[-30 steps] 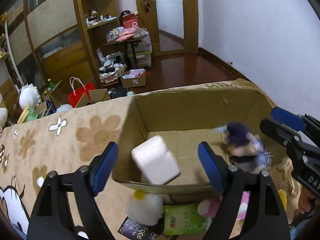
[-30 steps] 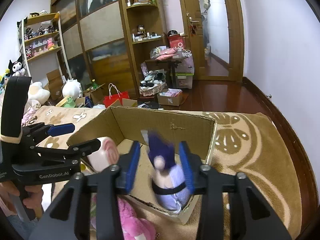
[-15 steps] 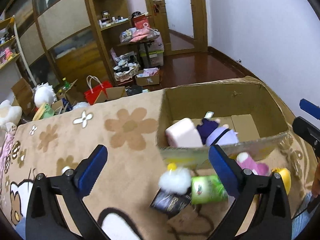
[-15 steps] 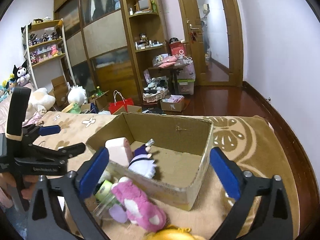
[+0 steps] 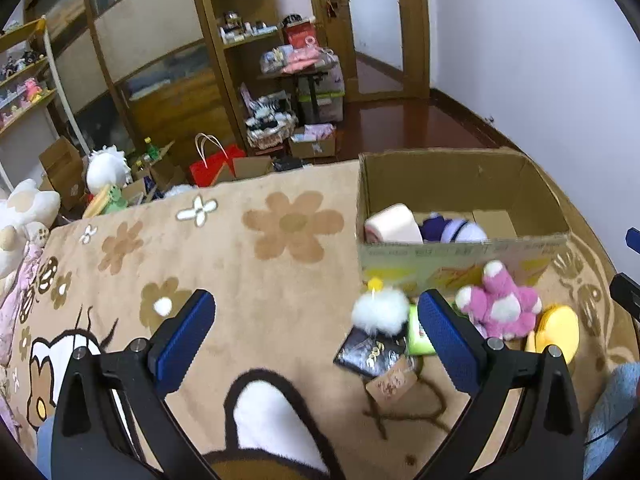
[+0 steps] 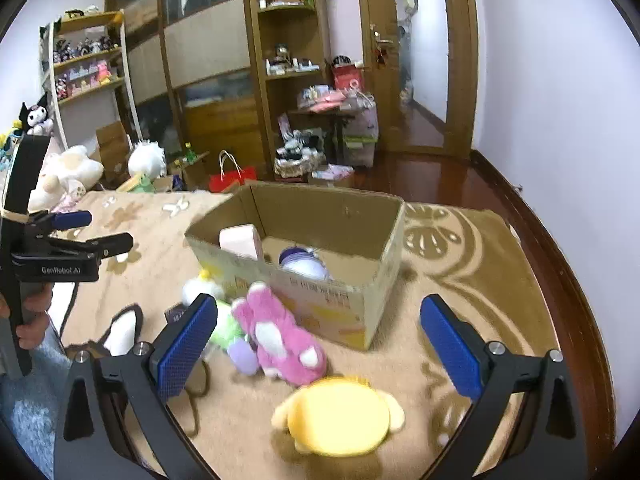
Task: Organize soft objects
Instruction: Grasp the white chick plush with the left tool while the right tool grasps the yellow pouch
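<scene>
A cardboard box (image 5: pixel 464 258) (image 6: pixel 336 300) stands on the flowered blanket. Inside it lie a pale pink block (image 5: pixel 394 224) (image 6: pixel 240 242) and a purple-and-white plush (image 5: pixel 456 230) (image 6: pixel 304 264). In front of the box lie a pink plush (image 5: pixel 500 306) (image 6: pixel 280 340), a yellow plush (image 5: pixel 556 332) (image 6: pixel 340 420), a white fluffy ball (image 5: pixel 380 312) (image 6: pixel 200 288) and a green packet (image 5: pixel 418 336). My left gripper (image 5: pixel 316 344) is open and empty, back from the box. My right gripper (image 6: pixel 320 348) is open and empty above the pink and yellow plush.
A dark flat packet (image 5: pixel 370 354) and a tag lie near the white ball. The left gripper shows from the side in the right wrist view (image 6: pixel 80 236). Shelves, bags and boxes stand beyond the blanket's far edge. A wall runs along the right.
Both grippers let go of their toys into the box and drew back, jaws now wide open. The pink block and the purple plush lie in the box.
</scene>
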The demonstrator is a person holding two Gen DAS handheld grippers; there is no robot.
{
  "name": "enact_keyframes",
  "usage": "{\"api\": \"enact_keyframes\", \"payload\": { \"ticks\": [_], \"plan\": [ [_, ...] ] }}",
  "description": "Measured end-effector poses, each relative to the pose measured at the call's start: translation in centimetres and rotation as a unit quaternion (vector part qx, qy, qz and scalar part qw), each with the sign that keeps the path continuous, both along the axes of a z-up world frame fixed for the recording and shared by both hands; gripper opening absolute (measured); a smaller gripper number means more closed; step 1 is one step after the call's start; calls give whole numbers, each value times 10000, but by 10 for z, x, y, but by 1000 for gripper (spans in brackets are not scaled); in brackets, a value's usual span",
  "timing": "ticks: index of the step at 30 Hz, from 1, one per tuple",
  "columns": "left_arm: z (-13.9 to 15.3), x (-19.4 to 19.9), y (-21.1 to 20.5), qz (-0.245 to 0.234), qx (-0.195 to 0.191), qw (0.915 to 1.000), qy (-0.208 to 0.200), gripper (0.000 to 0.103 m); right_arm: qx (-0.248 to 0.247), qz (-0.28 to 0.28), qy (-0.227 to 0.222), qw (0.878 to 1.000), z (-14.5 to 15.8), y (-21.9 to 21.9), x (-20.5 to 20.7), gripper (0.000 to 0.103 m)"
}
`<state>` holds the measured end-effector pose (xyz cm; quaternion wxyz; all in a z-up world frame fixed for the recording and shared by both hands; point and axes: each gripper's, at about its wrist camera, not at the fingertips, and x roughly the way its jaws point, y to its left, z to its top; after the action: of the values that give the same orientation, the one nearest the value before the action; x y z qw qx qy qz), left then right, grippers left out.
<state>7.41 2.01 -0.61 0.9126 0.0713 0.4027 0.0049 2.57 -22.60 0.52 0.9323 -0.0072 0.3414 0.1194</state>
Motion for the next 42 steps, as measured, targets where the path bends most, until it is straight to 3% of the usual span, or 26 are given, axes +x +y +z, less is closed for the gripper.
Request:
{"api": "enact_keyframes", "payload": {
  "ticks": [13,29,39,42],
  "plan": [
    [-25,18,-4,-140,-121,9989,438,101,226,-221,475,9984,-28,-7,-1,103],
    [-56,52,-23,-152,42,9974,710,100,140,-57,972,9952,-65,5,26,103],
    [-75,70,-11,8,-460,9928,1110,100,173,-223,1348,9905,-81,1,41,103],
    [-82,74,-11,4,-441,9918,1200,100,138,-237,1460,9889,-87,0,43,103]
  ]
}}
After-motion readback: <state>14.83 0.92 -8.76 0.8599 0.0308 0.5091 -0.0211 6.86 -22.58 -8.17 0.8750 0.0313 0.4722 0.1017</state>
